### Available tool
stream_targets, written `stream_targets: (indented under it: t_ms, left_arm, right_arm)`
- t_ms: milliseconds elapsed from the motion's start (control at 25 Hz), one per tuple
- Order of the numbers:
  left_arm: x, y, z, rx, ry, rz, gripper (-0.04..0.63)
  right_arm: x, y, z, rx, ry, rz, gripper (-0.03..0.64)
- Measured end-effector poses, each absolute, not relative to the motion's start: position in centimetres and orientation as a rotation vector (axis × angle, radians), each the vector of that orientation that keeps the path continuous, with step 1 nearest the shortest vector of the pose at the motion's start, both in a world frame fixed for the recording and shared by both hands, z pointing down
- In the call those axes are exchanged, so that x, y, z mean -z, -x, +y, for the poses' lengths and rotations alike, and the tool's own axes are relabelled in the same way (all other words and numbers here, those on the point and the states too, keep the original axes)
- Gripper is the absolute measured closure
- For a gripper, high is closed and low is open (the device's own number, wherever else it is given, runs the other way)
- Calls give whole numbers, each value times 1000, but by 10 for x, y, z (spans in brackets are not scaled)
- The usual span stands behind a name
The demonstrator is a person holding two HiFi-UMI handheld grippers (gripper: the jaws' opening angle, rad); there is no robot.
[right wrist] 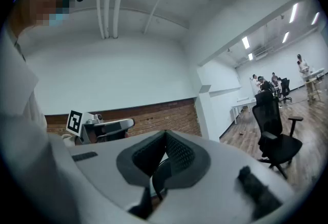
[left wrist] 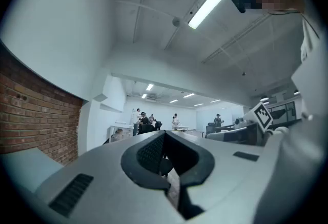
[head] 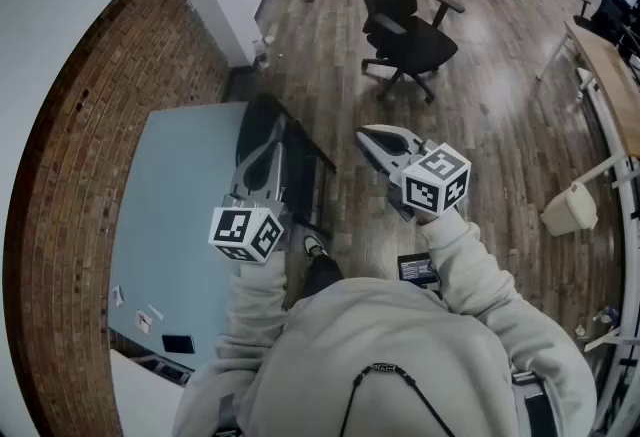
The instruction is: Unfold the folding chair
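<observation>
Fingers [left wrist: 150, 154] of left gripper [left wrist: 164, 134] pressed together, nothing between them; fingers [right wrist: 179, 154] of right gripper [right wrist: 165, 133] likewise closed and empty. Both grippers held out level before person in light grey hoodie [head: 400, 365], marker cubes toward the body. Folding chair [head: 300, 170], black, folded flat, upright on wooden floor [head: 480, 125] against the edge of light blue table [head: 170, 225] that faces the open room. Left gripper over the chair's upper end in head view, contact not discernible; right gripper beside the chair, apart from it, over bare floor. Black office chair [head: 405, 25] farther out on the floor, well apart from folding chair. Brick wall [head: 90, 175] along the table's opposite edge.
</observation>
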State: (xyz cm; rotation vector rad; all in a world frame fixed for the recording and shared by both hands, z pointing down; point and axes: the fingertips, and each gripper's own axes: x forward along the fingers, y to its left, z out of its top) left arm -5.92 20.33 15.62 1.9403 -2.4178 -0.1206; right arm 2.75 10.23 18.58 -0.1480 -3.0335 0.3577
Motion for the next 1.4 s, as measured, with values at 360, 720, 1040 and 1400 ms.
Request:
stream_targets:
  t_ms: [360,720,1040,1400]
  left_arm:
    - [-180,185,195,163,-1888,-2408,589]
    - [-213,301,130,14,-2068,-2242,589]
    - [-202,343,74,-64,-2210,-2133,589]
    - [-187,353,49,-111,-2260,-2115,589]
  right_arm:
    - [-211,95,99,-350,188,-2967,611]
    - [-238,202,17,-405,-26,-2924,611]
    - [-217,252,-37,-378,-196,-2939,611]
    - [-186,285,-58,-322,-150,-2982,611]
